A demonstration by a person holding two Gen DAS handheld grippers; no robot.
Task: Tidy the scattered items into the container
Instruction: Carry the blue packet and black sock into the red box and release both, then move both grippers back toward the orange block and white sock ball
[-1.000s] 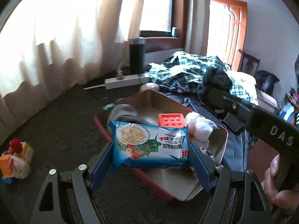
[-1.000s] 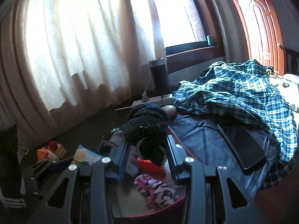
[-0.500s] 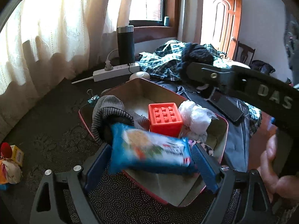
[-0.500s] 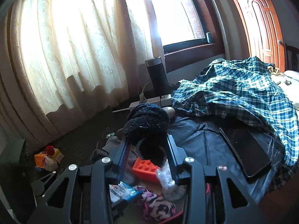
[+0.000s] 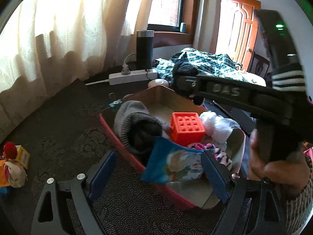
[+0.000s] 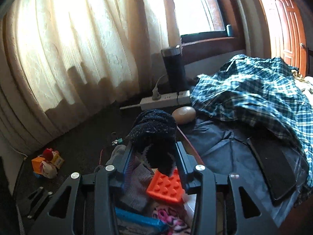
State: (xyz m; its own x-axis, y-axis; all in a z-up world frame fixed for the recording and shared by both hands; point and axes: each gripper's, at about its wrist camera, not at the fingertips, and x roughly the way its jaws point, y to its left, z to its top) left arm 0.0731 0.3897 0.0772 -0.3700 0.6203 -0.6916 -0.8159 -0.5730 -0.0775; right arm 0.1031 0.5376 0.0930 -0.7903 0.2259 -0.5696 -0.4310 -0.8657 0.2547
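while the left claw (image 5: 158, 173) is standing wide with its blue pads apart, the blue cracker packet (image 5: 173, 163) is lying loose between them, touching the right-hand pad only and leaning over the near rim of the red container (image 5: 117, 137); those jaws have just been opening. the packet's print is too blurred to read here. across the left view the right claw (image 6: 153, 157) is reaching in from the right, and the raised letters "das" are showing on its black arm, mirrored; a hand (image 5: 273, 168) is gripping its handle under a striped sleeve. inside the container the grey knit hat (image 5: 135, 129), the orange studded block (image 5: 186, 128), a white plastic bag (image 5: 217, 126) and a pink patterned sock (image 5: 221, 154) are lying together. the right view is showing what the left mostly hides: a dark fuzzy sock (image 6: 156, 137) hanging between the right claw's pads above the orange block, the jaws having just been loosening, still touching it. it is also showing a black phone (image 6: 273, 168) on dark cloth beside the plaid shirt (image 6: 254, 90). both views are catching the small toy heap (image 5: 11, 166) on the floor, well apart from the container.
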